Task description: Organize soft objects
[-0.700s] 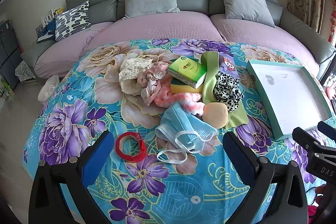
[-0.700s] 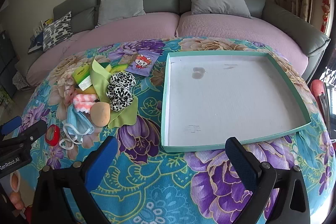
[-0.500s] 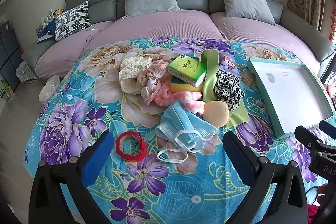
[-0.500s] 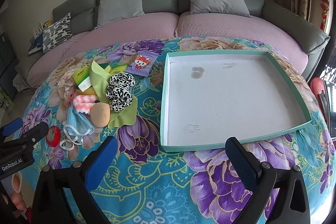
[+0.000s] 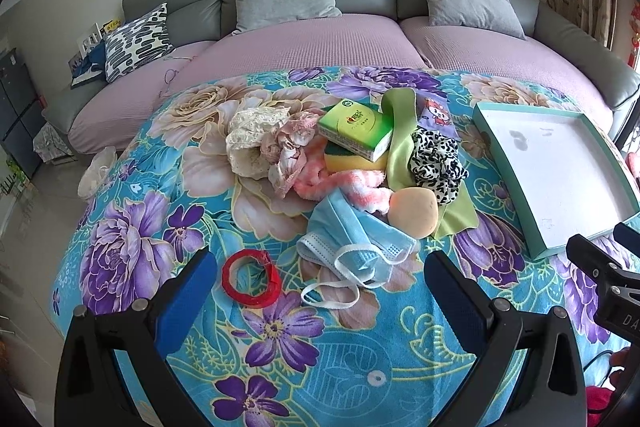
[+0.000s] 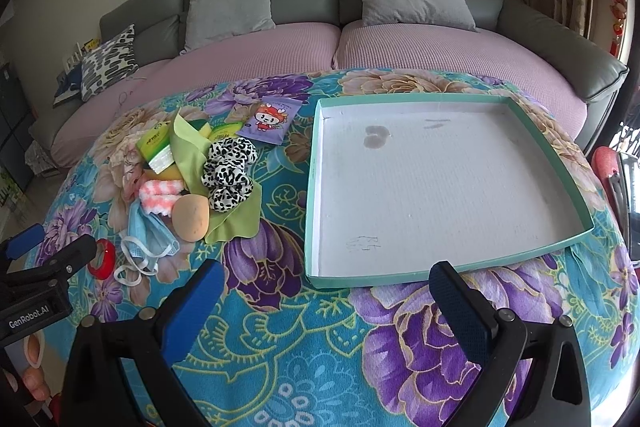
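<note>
The left wrist view shows the left gripper (image 5: pixel 316 281) spread wide and empty above the floral worktop (image 5: pixel 360 355), the blue face mask (image 5: pixel 352 239) just ahead between its fingers, while the right gripper (image 6: pixel 324 291), equally open and empty, faces the teal tray (image 6: pixel 440 195), soft pile (image 6: pixel 212 175) ahead-left.

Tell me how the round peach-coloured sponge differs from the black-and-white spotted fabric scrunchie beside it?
The round peach-coloured sponge is plain and one colour; the black-and-white spotted fabric scrunchie is boldly patterned. The sponge is a smooth, solid egg-like lump, while the scrunchie is ruffled, gathered cloth. The sponge lies nearer the blue face mask; the scrunchie lies farther back. Both rest on the green cloth, outside the teal-rimmed tray.
</note>
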{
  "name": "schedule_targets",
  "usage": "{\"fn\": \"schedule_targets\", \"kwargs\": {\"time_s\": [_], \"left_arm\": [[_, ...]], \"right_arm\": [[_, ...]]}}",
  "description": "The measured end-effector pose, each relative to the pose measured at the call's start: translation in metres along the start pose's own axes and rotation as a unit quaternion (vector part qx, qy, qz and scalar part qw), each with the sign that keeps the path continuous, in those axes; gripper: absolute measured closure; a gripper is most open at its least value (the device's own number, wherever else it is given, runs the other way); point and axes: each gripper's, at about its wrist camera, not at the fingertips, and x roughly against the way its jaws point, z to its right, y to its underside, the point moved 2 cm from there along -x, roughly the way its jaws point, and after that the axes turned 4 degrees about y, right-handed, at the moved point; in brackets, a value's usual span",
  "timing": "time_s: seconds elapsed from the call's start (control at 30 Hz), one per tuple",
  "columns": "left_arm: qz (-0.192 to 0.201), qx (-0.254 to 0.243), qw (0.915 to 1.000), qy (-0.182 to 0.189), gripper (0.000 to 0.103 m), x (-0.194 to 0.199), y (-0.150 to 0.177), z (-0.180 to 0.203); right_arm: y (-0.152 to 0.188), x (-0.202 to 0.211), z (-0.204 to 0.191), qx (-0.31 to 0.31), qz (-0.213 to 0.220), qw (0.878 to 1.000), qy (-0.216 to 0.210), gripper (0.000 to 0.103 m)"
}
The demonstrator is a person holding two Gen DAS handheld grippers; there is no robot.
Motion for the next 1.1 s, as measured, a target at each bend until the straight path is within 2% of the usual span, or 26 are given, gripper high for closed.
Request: {"fn": "schedule_targets", "kwargs": {"time_s": [1.1], "left_arm": [[-0.003,0.003,1.0000,-0.004,0.000,-0.0017,0.0003,-0.0016]], "right_arm": [[0.0008,-0.0011,-0.0003,0.000,-0.001,1.000,0.000,0.000]]}}
